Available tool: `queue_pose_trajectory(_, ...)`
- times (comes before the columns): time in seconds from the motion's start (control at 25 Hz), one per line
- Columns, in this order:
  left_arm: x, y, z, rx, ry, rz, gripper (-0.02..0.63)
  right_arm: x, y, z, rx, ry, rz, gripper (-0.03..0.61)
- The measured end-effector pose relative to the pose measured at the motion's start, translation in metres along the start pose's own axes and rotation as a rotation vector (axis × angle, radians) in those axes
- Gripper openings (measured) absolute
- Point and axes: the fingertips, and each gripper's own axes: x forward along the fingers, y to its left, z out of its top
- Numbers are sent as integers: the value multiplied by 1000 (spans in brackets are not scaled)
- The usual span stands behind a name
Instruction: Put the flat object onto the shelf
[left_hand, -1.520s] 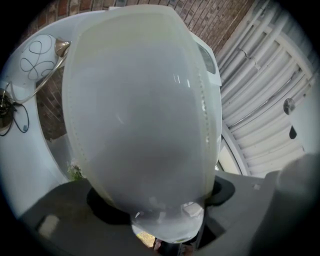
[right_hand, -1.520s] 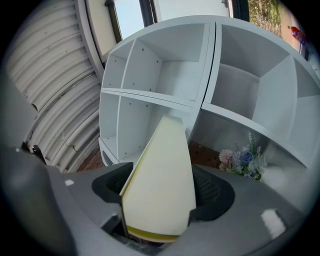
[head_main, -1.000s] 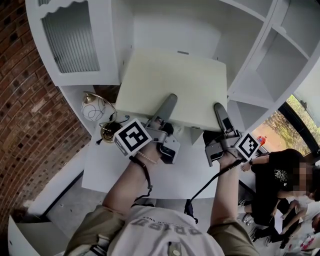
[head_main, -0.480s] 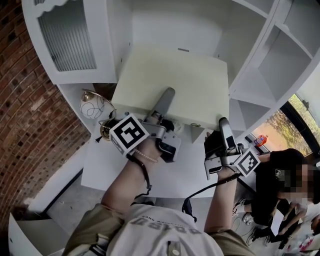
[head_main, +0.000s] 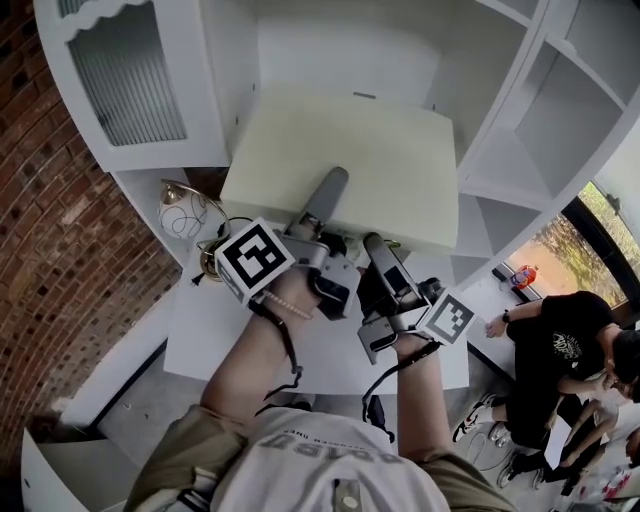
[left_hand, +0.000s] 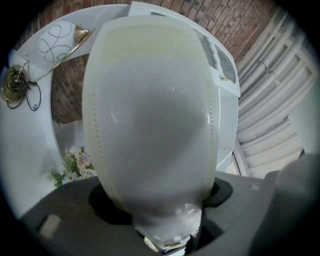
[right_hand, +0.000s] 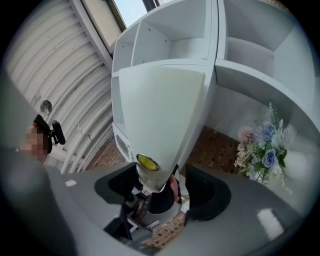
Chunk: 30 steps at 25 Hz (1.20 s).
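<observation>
A flat cream board (head_main: 350, 150) tilts up toward the middle opening of the white shelf unit (head_main: 340, 45). My left gripper (head_main: 335, 180) is shut on the board's front edge, with its upper finger lying on top. The board fills the left gripper view (left_hand: 150, 110). My right gripper (head_main: 372, 243) sits just right of the left one. Its jaws have just been closing, and they now grip the board's front edge. In the right gripper view that edge (right_hand: 160, 110), with a small yellow disc (right_hand: 147, 161) on it, runs in between the jaws. I cannot tell whether the board's far edge rests on the shelf.
A white desk top (head_main: 300, 345) lies under both grippers. A glass globe lamp (head_main: 185, 215) stands at its left by a brick wall (head_main: 40, 230). A ribbed-glass cabinet door (head_main: 125, 75) is upper left and open compartments (head_main: 560, 110) right. Flowers (right_hand: 262, 145) stand nearby. A person (head_main: 560, 350) sits at right.
The right gripper left the board's right front corner, dropped back, then swung left along the front edge to sit beside the left gripper. The left gripper and board barely moved.
</observation>
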Motion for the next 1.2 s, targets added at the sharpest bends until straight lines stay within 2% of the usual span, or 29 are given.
queue_pose_trajectory(0.16,3,-1,-1,27,29,-28,374,5,6,1,4,-23,30,262)
queue_pose_trajectory(0.44,2,-10,-7,139,104,-122,423,8,6,8,27,-99,18,259)
queue_pose_trajectory(0.56,-3,-12,-13,155,130,-170,428,8,5,14,39,-135,9,258)
queue_pose_trajectory(0.64,-8,-12,-17,201,156,-189,428,8,5,17,37,-152,7,258)
queue_pose_trajectory(0.76,-19,-6,-20,268,183,-182,428,10,8,21,25,-165,8,237)
queue_pose_trajectory(1.08,-35,7,-10,330,157,-120,428,13,9,27,7,-182,8,227)
queue_pose_trajectory(1.2,-33,10,-7,328,151,-110,428,11,7,26,17,-187,-5,225)
